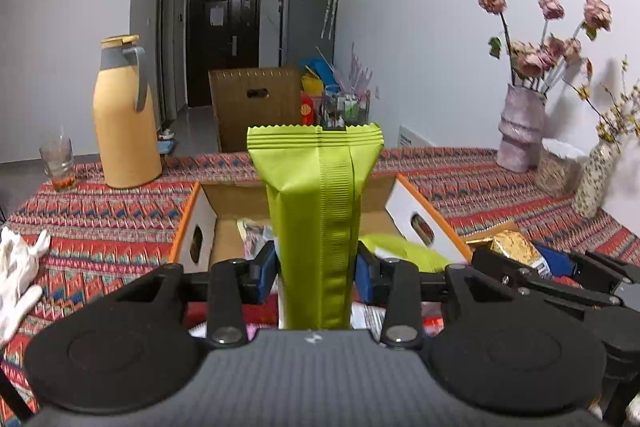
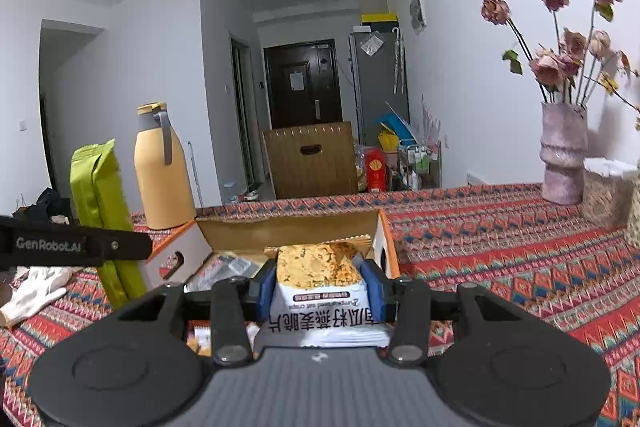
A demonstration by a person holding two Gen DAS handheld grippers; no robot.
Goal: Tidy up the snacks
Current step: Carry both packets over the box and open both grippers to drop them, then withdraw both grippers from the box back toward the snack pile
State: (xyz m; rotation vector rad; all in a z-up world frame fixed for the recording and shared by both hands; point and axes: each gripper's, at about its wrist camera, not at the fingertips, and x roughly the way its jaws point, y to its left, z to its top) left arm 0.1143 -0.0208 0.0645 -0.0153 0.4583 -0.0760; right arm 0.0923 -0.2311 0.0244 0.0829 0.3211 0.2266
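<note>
A: Left claw (image 1: 316, 267): clamped on green packet (image 1: 316, 195), long axis upright, above front of open box (image 1: 208, 215).

B: Right claw (image 2: 318, 283): clamped on oat crisp packet (image 2: 320, 267), nearer box's right wall.

"GenRobot.AI" stands on the left hand-held gripper (image 2: 72, 245); the snack packet (image 2: 320, 291) between the right hand-held gripper's pads reads "Pumpkin seed oat crisps" upside down.
</note>
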